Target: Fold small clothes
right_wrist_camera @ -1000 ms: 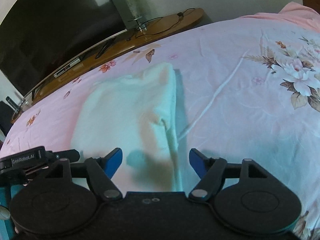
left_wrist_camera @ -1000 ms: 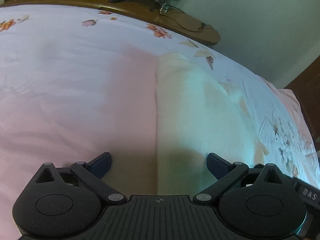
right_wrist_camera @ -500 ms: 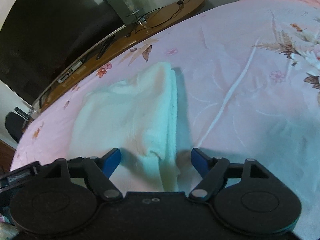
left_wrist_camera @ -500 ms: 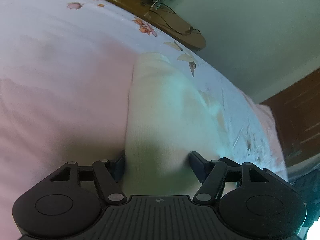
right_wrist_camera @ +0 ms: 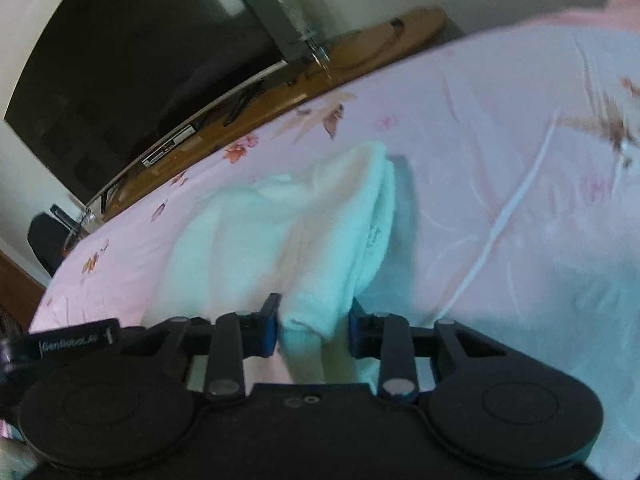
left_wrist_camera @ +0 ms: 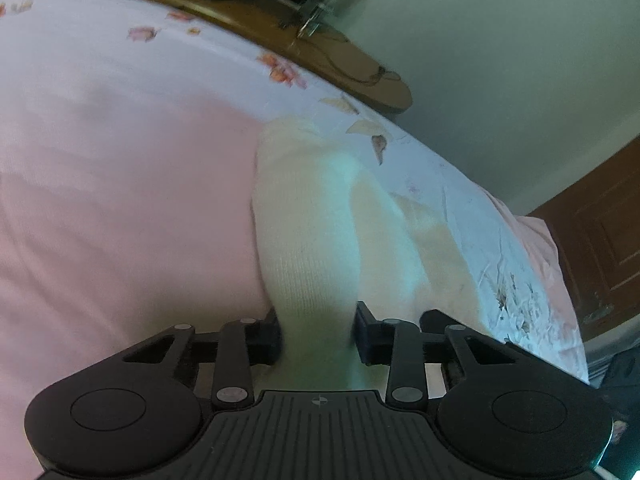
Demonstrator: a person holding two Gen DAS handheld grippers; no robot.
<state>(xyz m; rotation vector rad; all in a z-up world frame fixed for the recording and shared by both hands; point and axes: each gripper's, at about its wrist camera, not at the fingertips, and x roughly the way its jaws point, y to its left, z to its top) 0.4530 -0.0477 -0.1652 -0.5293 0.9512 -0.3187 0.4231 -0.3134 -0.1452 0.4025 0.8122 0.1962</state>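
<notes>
**Q:** What was nearest each camera, and how many grippers were in play?

**A:** Two. The left gripper (left_wrist_camera: 316, 330), black with dark finger pads, had both pads pressed against a bunched near edge of the one cream-white knitted garment (left_wrist_camera: 320, 240). The right gripper (right_wrist_camera: 312, 326), black with blue finger pads (right_wrist_camera: 270, 326), was likewise clamped on a gathered fold of the same garment (right_wrist_camera: 280, 240). Neither pair of jaws was spread; cloth filled the gap in each.

**Q:** Where did the garment lie?

**A:** On the pink floral bed sheet (left_wrist_camera: 120, 200). Its near edge was raised into the two grippers; the remainder ran away from them across the sheet. In the right wrist view, the lifted right-hand fold cast a dark shadow on the sheet (right_wrist_camera: 500, 160) just beside it. One garment was counted; no second item of clothing was visible.

**Q:** What stood beyond the bed?

**A:** One curved brown wooden shelf (left_wrist_camera: 360, 76) ran along the far edge of the bed, with a thin black cable (left_wrist_camera: 352, 72) lying on it. One large dark television screen (right_wrist_camera: 140, 72) stood above the shelf (right_wrist_camera: 280, 92) on a clear glass stand (right_wrist_camera: 296, 20). One brown wooden door (left_wrist_camera: 600, 240) was visible at the far right of the left wrist view.
</notes>
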